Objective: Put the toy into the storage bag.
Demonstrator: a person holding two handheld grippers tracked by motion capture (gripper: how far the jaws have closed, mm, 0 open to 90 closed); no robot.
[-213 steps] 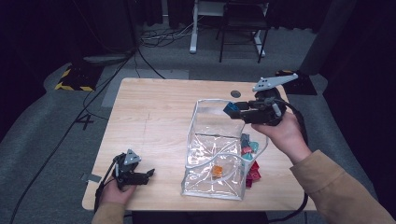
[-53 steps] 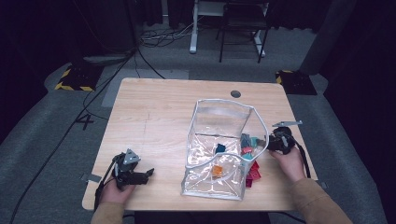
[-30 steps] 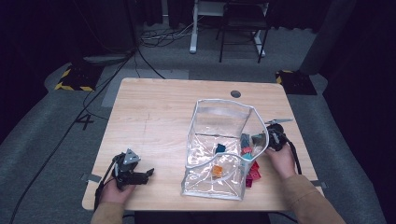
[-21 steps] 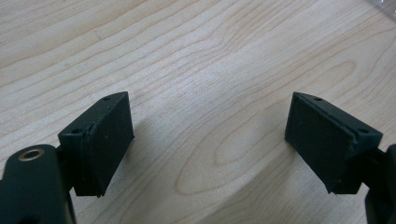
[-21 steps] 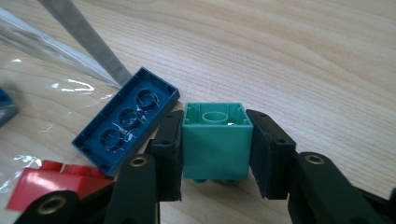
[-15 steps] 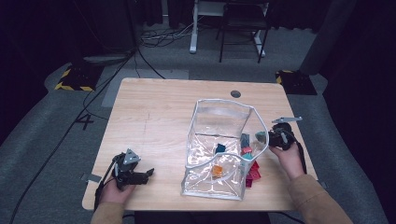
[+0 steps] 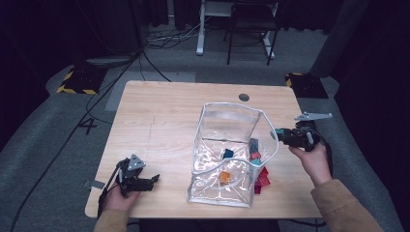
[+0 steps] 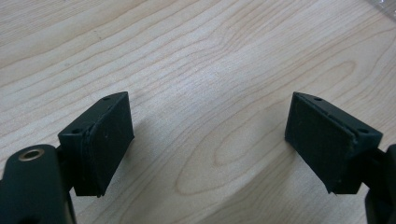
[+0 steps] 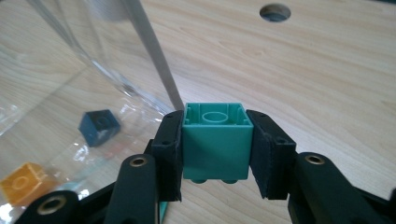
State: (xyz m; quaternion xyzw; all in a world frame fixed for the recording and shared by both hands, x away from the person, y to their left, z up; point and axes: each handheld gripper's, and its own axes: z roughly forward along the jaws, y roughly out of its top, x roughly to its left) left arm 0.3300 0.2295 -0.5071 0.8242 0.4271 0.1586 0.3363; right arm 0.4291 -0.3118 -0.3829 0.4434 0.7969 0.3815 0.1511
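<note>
The table [image 7: 164, 121] is a rectangular top of pale wood with visible grain and a round cable hole [image 7: 244, 97] near its far edge. On its right half stands the clear bag [image 7: 232, 121], an open-topped box of soft, creased, glossy transparent plastic with a white-trimmed rim; its long axis runs from the near edge of the table toward the far edge. Inside it lie a dark blue brick [image 9: 99, 126] and an orange brick [image 9: 24, 181], both small, studded and of hard plastic; more bricks, red among them, lie on the table against its right wall. The right gripper [image 7: 280, 136] is held just right of the bag's rim, above the table, jaws pointing left toward the bag. Its black padded jaws are clamped on the two side faces of the teal brick [image 9: 217, 140], which is a near-cubic block of smooth moulded plastic with no marked long axis; its hollow underside with one central tube faces away from the gripper, and its studs point back toward the hand. The left gripper [image 7: 150, 181] rests at the near left corner, jaws wide apart over bare wood with nothing between them
</note>
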